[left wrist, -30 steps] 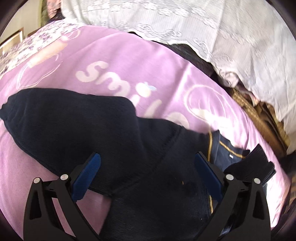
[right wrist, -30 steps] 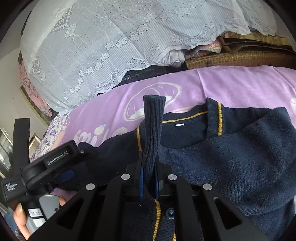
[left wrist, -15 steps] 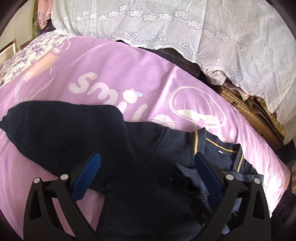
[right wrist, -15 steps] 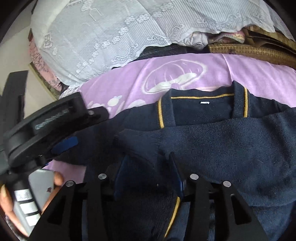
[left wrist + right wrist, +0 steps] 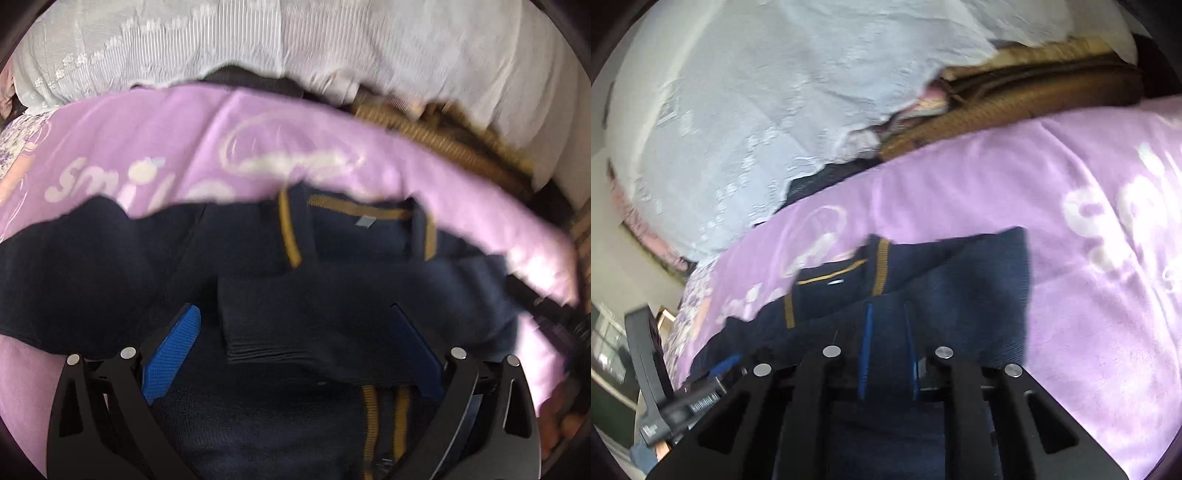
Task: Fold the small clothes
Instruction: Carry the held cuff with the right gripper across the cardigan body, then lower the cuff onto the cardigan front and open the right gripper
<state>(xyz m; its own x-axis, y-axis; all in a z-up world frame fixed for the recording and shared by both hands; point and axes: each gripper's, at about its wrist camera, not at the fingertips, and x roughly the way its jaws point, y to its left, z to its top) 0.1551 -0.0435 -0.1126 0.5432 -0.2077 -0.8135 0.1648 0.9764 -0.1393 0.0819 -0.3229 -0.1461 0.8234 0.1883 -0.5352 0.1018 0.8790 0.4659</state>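
A small navy cardigan with gold trim lies on a purple blanket. One sleeve is folded across its chest, cuff to the left. My left gripper is open, its blue pads on either side of that cuff, just above the cloth. In the right wrist view the cardigan lies below the collar. My right gripper hovers over the folded sleeve with its jaws a small gap apart and nothing between them. The left gripper shows at the lower left.
A white lace cover drapes over a pile at the back. A brown woven item lies behind the blanket. The blanket extends to the right of the cardigan.
The right gripper has let go of the sleeve cuff, which now lies flat across the chest, and has pulled back to the right. The left gripper has swung right, over the cuff.
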